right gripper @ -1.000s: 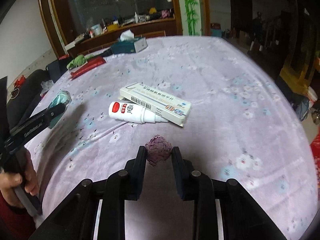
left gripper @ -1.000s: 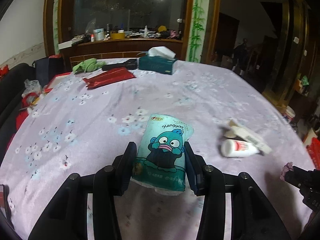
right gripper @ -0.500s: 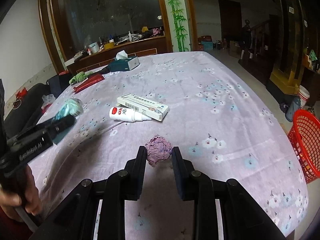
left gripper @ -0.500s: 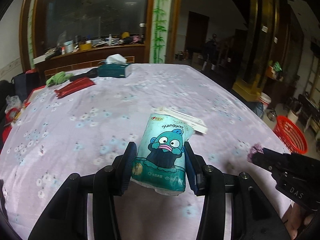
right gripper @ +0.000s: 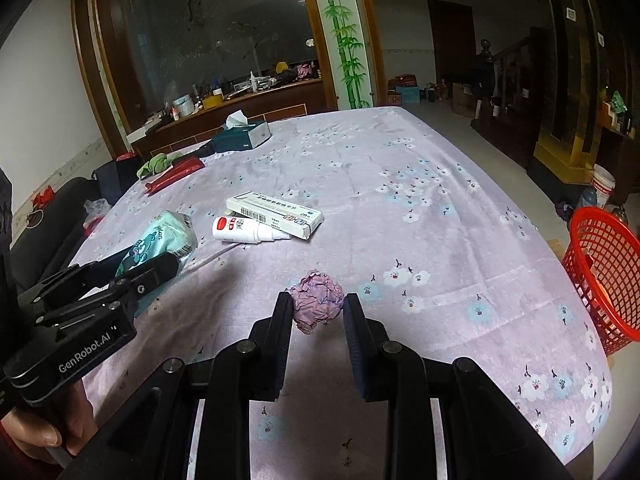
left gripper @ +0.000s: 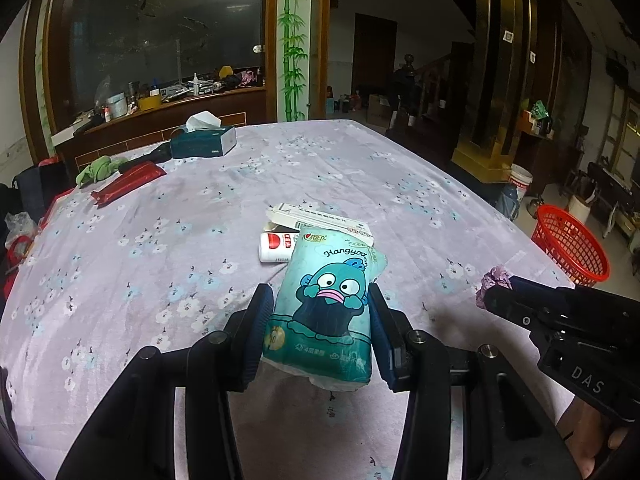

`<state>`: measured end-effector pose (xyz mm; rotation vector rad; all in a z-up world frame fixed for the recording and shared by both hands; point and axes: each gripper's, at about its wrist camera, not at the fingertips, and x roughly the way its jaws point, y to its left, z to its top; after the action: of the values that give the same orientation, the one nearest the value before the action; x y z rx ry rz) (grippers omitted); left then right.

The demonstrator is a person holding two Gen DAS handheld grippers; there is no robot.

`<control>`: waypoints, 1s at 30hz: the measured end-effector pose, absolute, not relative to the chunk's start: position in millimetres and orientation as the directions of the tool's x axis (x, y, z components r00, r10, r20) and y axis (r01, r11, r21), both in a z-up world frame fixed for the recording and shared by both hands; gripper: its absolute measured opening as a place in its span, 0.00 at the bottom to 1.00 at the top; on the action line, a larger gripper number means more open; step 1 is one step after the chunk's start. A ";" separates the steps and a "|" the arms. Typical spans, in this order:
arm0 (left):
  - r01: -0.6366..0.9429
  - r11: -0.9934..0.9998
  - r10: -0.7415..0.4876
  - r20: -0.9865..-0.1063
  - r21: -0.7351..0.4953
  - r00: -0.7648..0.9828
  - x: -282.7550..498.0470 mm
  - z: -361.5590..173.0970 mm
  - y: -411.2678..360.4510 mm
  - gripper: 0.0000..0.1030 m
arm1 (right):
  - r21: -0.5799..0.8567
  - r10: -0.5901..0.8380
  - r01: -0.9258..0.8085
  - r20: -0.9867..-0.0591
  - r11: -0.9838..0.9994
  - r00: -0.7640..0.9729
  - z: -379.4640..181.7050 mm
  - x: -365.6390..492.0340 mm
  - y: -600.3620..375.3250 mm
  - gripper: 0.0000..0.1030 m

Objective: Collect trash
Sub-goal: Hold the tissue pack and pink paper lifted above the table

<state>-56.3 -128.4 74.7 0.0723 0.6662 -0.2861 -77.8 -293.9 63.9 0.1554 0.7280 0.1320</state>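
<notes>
My left gripper (left gripper: 320,304) is shut on a teal tissue pack (left gripper: 328,304) with a cartoon face, held above the table; the pack also shows in the right wrist view (right gripper: 160,240). My right gripper (right gripper: 316,304) is shut on a crumpled purple paper ball (right gripper: 317,301), which also shows in the left wrist view (left gripper: 493,280). A red mesh basket (right gripper: 600,264) stands on the floor past the table's right edge; it also shows in the left wrist view (left gripper: 570,244). A white bottle (right gripper: 244,230) and a white carton (right gripper: 276,210) lie mid-table.
The table wears a lilac flowered cloth (right gripper: 400,184). At its far end lie a teal tissue box (right gripper: 242,138), a red packet (right gripper: 176,172) and a green cloth (right gripper: 156,163). A white bucket (right gripper: 602,186) stands on the floor beyond the basket.
Both grippers have risen and swung right with their loads. The red basket has come into both views and grown nearer. Neither grip has changed.
</notes>
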 end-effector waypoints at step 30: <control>0.357 0.934 -0.262 -0.635 0.024 0.726 -61.3 72.8 -173.0 0.44 | 0.253 0.174 -0.012 -0.631 0.967 0.756 61.7 -89.5 -334.3 0.27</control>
<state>-61.3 -173.0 72.8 0.1484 0.6766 -0.3428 -89.5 -334.3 61.7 0.2405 0.7078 0.1025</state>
